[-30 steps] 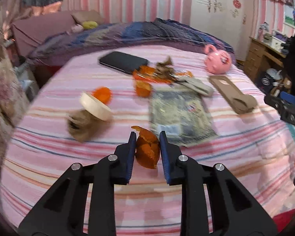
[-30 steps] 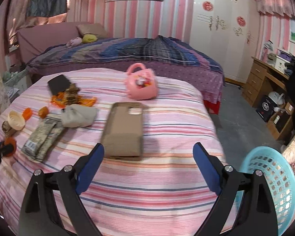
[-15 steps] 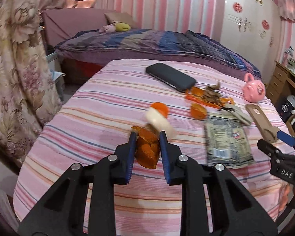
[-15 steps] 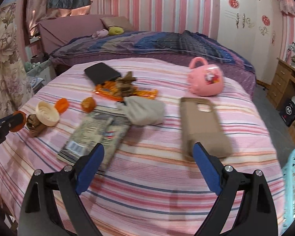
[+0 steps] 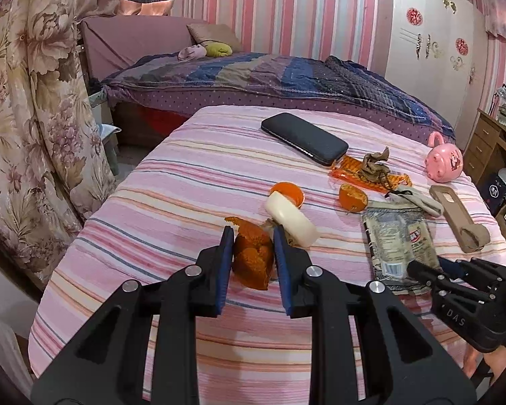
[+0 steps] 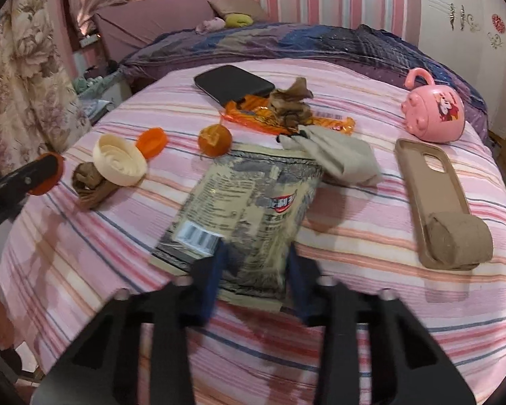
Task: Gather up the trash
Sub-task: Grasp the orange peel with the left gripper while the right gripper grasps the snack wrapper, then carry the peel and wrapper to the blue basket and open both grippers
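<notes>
My left tongs are pinching a piece of orange peel between their blue pads, held above the near part of the pink striped bed. Just beyond their tips lies a cream plastic lid with an orange cap behind it, and farther ahead to the right a small orange fruit piece. My right tongs are spread part way, one finger on either side of the near end of a crinkled snack bag; the view is blurred there, so I cannot tell whether the pads touch it. Ahead of these tongs sit a grey crumpled cloth, an orange wrapper with brown paper scraps on it, and a black phone beyond. To their right lies a tan phone case with a brown roll at its near end, and a pink cup farther off. The left tongs show at the left edge with the peel.
</notes>
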